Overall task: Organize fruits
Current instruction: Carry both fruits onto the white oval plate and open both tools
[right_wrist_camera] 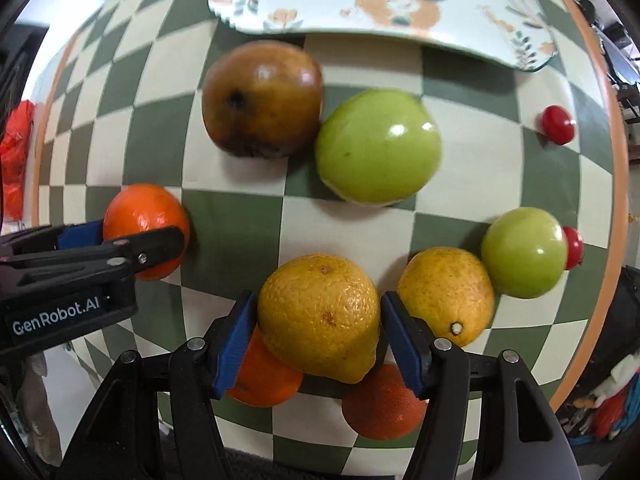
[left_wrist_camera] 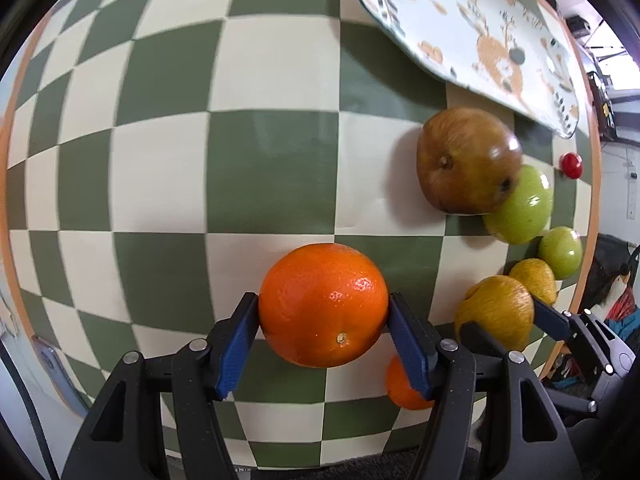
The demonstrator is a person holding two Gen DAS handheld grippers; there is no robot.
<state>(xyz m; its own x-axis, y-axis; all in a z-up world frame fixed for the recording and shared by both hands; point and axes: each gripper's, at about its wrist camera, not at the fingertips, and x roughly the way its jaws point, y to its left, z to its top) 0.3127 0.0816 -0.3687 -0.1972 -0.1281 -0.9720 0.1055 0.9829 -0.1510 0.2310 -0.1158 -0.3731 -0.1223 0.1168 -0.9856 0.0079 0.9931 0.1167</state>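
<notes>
Closest to your left lens, the left tool (left_wrist_camera: 323, 316) has its blue pads pressed on both flanks of an orange (left_wrist_camera: 323, 305), jaws about half spread around it. The fruit looks lifted clear of the checked worktop (left_wrist_camera: 272, 172). Your right tool (right_wrist_camera: 319, 330) grips a yellow citrus (right_wrist_camera: 319, 316) the same way, pads on either side.

What matters next is where the plate (left_wrist_camera: 472, 28) lies. From the left tool it sits up and to the right, at the far edge of the worktop, well apart from the orange. From the right tool it is straight ahead, so your right hand looks the nearer one.

Between you and the plate stand a brown apple (right_wrist_camera: 262, 98) touching a large green apple (right_wrist_camera: 378, 146). You will probably need to carry over them, not through.

A second yellow citrus (right_wrist_camera: 446, 296) lies just beside your right tool's outer pad.
</notes>
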